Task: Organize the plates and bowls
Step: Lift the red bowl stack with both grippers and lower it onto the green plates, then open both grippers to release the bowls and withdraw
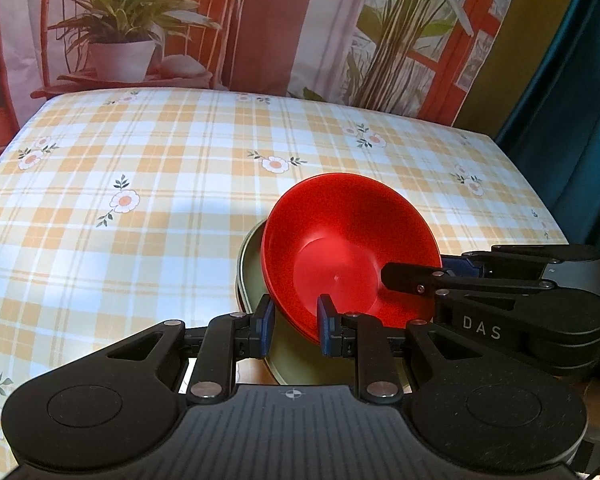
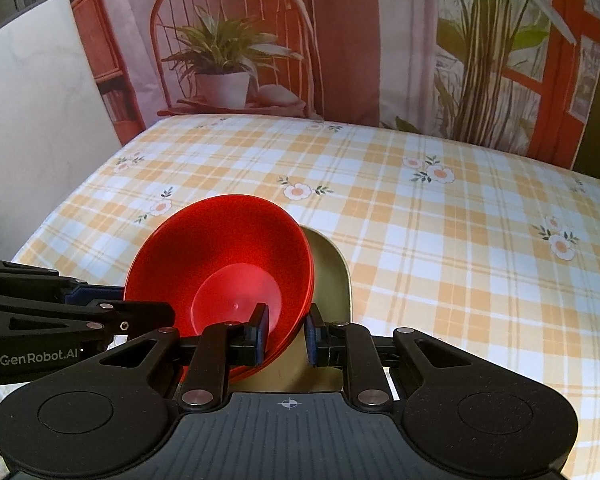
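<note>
Black linkage arms and blue pads fill the bottom of both wrist views, and each hand-held gripper is clamped on the rim of the red bowls. Seen from the left wrist, the left hand-held gripper (image 1: 294,326) pinches the near rim of the red bowls (image 1: 350,256), one pad inside and one outside, while the right hand-held gripper (image 1: 414,274) reaches in from the right edge and grips the opposite rim. From the right wrist, the right hand-held gripper (image 2: 286,334) bites the near rim of the same bowls (image 2: 220,256), whose layered edge shows several nested together, and the left one (image 2: 116,300) comes in from the left. The bowls tilt, with an olive plate (image 1: 256,276) partly showing beneath and beside them. All this is over a table (image 1: 140,200) covered with a yellow and white checked cloth printed with small flowers. Behind it hangs a backdrop (image 2: 340,40) picturing a red chair, a potted plant and a red window frame, with a pale wall (image 2: 40,120) to the left and a teal curtain (image 1: 580,100) at the right.
</note>
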{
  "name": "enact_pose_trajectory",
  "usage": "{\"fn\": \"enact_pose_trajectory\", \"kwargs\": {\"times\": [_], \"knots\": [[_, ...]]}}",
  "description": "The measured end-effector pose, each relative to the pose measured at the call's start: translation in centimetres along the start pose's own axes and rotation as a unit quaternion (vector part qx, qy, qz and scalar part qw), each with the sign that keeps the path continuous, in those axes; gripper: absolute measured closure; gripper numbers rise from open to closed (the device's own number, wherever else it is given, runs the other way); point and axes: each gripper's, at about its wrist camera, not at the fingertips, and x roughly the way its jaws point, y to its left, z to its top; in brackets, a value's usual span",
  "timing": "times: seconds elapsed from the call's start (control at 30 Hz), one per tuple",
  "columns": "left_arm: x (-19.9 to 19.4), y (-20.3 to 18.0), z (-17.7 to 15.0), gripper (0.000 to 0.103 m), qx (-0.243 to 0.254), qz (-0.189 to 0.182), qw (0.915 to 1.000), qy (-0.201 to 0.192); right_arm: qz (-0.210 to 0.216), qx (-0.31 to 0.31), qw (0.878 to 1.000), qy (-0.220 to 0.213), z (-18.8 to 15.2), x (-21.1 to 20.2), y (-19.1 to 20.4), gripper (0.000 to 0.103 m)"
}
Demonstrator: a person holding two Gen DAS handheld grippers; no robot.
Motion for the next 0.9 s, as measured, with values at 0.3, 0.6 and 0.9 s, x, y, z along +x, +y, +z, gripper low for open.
{"fn": "enact_pose_trajectory", "kwargs": {"times": [0.3, 0.6, 0.9], "knots": [[0.0, -0.3, 0.2, 0.079, 0.007, 0.001, 1.0, 0.0, -0.005, 0.002, 1.0, 0.001, 0.3, -0.1, -0.2, 0.084], [-1.2, -0.9, 1.0, 0.055, 0.028, 0.018, 0.9993, -0.019, -0.012, 0.003, 1.0, -0.012, 0.9, -1.2, -0.5, 0.081], [-4.1, -1.9, 2.6, 0.038, 0.035, 0.031, 0.9973, -0.057, -0.031, 0.01, 0.998, -0.045, 1.9, -3.8, -1.4, 0.066]]}}
